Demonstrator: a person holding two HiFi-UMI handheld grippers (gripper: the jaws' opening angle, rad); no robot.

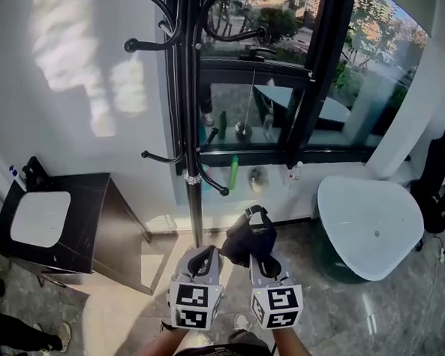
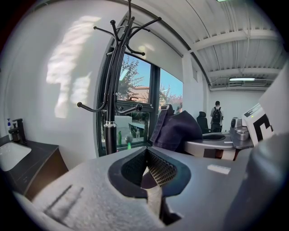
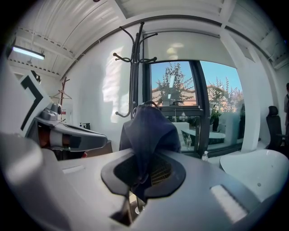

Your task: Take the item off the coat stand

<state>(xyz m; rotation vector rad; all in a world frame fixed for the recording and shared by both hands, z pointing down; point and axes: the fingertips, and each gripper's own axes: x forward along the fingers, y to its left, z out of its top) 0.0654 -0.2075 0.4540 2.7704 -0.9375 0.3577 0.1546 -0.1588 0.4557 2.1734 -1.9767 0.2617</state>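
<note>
Jaws of the right gripper (image 1: pixel 262 260) pinch a dark navy cap (image 1: pixel 248 233), soft and crumpled, its strap showing on top. Just beside it the left gripper (image 1: pixel 206 259) has its jaws pressed together, empty. Beyond, clear of the cap, stands the black coat stand (image 1: pixel 191 149).

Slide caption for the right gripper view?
Right gripper shut on a dark cap, coat stand behind it by the window.

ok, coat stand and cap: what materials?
Coat stand: likely metal tube with glossy black paint; thin curved hooks, ball tips, shiny collar on the pole. Cap: soft fabric, matte navy; it folds and droops where pinched.
</note>
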